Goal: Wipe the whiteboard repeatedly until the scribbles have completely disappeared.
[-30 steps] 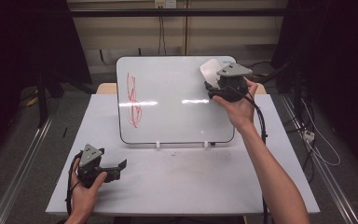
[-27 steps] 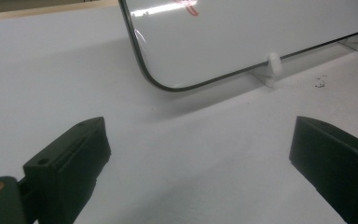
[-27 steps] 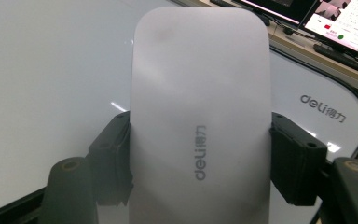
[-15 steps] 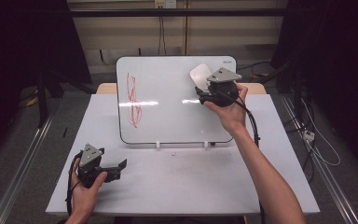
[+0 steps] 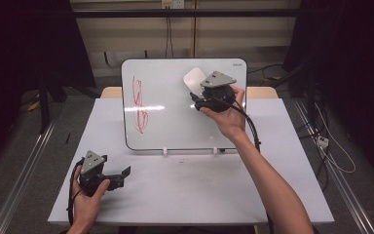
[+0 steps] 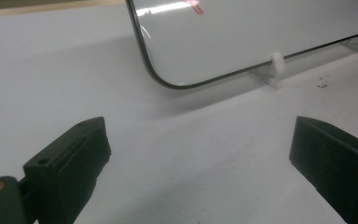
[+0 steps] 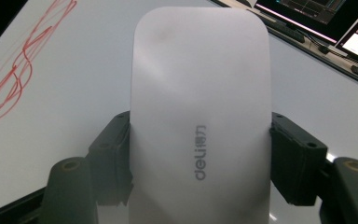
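left gripper (image 5: 121, 173) sits low on the white table (image 5: 185, 195) near its front edge, jaws wide apart with nothing between them. right gripper (image 5: 197, 95) clamps the white eraser (image 7: 200, 116) by its sides, over the whiteboard (image 5: 175, 122) upper right, well apart from the red scribble (image 5: 139, 105).

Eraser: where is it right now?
The eraser is clamped in the right gripper, over the whiteboard's upper right, right of the red scribble.
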Demonstrator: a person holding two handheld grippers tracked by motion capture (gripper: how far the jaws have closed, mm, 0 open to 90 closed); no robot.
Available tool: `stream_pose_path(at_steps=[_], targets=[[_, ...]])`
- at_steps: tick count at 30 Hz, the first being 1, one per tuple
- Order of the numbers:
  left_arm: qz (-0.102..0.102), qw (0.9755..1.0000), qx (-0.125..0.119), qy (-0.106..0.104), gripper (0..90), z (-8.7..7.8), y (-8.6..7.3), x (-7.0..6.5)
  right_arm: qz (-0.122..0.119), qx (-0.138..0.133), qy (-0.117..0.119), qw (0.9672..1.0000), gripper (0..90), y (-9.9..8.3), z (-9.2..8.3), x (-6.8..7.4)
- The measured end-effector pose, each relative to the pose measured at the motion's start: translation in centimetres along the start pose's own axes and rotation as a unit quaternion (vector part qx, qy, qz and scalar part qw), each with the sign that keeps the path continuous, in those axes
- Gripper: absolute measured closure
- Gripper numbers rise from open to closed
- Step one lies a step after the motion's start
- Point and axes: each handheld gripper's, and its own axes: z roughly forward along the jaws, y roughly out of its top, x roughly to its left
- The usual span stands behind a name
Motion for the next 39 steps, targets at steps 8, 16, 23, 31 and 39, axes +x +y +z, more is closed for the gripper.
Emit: stream_pose_path(at_steps=[8, 16, 23, 31, 39], targets=[[-0.010, 0.9999, 0.000, -0.010, 4.6, 0.1, 0.0, -0.1, -0.017, -0.007, 0.014, 0.9997, 31.7, 0.9, 0.6, 1.4], [-0.002, 0.9999, -0.001, -0.017, 4.5, 0.2, 0.2, -0.2, -0.036, -0.011, 0.024, 0.9990, 31.8, 2.4, 1.6, 3.1], [-0.001, 0.9998, 0.001, -0.019, 4.6, 0.2, 0.3, -0.2, -0.050, -0.009, 0.027, 0.9983, 31.7, 3.7, 2.6, 4.5], [0.000, 0.9998, 0.000, -0.021, 4.5, 0.3, 0.3, -0.2, -0.065, -0.008, 0.036, 0.9972, 31.7, 5.0, 4.2, 6.0], [0.002, 0.9996, -0.001, -0.029, 4.6, 0.4, 0.4, -0.2, -0.069, -0.002, 0.031, 0.9972, 31.7, 6.2, 5.9, 6.5]])
